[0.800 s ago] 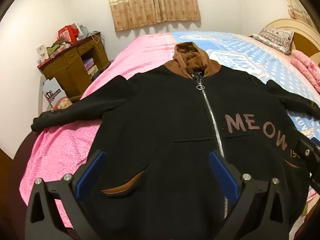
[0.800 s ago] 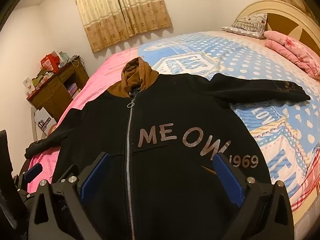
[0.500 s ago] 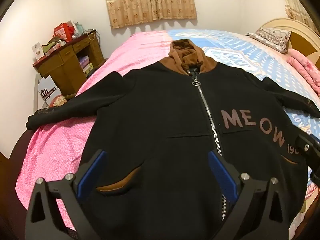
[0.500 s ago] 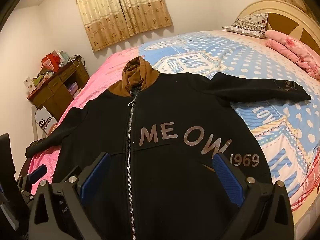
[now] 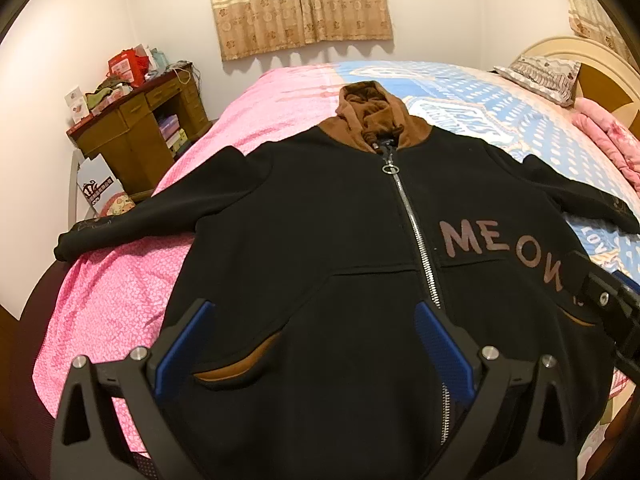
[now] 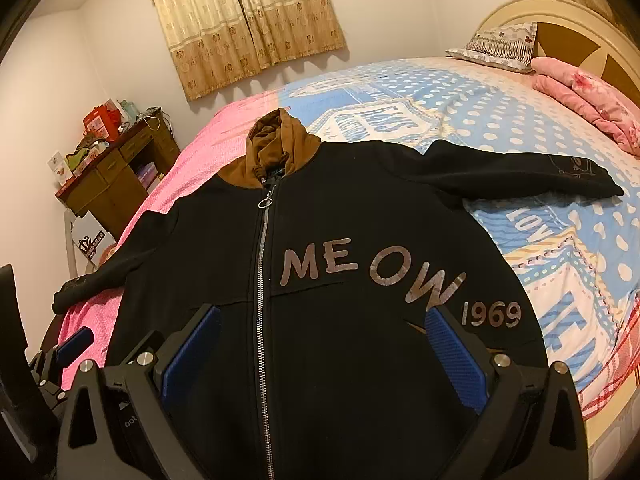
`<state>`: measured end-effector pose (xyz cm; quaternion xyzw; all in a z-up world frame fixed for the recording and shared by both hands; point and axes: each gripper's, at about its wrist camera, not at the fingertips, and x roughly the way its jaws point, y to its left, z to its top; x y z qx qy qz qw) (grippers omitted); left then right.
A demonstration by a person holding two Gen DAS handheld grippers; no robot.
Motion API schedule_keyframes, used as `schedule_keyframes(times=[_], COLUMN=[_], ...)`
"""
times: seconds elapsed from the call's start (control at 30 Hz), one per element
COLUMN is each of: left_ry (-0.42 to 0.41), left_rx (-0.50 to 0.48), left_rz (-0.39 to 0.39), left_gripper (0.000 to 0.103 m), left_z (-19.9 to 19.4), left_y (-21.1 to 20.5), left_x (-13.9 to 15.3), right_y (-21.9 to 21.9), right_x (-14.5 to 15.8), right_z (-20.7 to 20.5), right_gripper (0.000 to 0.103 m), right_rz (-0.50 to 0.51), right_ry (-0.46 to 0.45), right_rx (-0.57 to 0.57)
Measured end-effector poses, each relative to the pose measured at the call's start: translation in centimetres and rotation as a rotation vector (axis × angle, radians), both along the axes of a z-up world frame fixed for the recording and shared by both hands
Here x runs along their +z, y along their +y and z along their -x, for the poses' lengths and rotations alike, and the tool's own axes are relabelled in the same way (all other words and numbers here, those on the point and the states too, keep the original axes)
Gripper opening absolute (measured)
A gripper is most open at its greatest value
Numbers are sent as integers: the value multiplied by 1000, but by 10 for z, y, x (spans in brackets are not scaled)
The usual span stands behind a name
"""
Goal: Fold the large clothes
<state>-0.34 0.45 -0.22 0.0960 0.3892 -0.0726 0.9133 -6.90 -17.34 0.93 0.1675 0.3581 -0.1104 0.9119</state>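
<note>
On the bed, a black zip hoodie lies flat, front up, zipper closed, brown hood toward the curtains. Sleeves spread out to both sides: one sleeve reaches over the pink sheet to the bed's edge near the wooden desk; other sleeve lies on the blue spotted sheet, cuff well short of the pillow and pink blanket.

Left gripper: jaws spread wide, nothing between them, hovering above the pocket left of the zipper. Right gripper: jaws also spread wide, empty, above the lower front under the "MEOW 1969" lettering. Both tilt down toward the hem area.

Open sheet beyond hood and both sleeves. Hem edge hidden below both grippers.
</note>
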Motion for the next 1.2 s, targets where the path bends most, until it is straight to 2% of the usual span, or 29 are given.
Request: schedule_keyframes(times=[1.2], left_ry=[10], left_rx=[-6], left_rz=[-9], left_gripper=[102], left_z=[6], left_y=[-6], left_x=[-2], right_y=[-2], right_x=[-5], right_z=[2], right_gripper=[102], right_rz=[-24], right_ry=[8], right_rx=[-2])
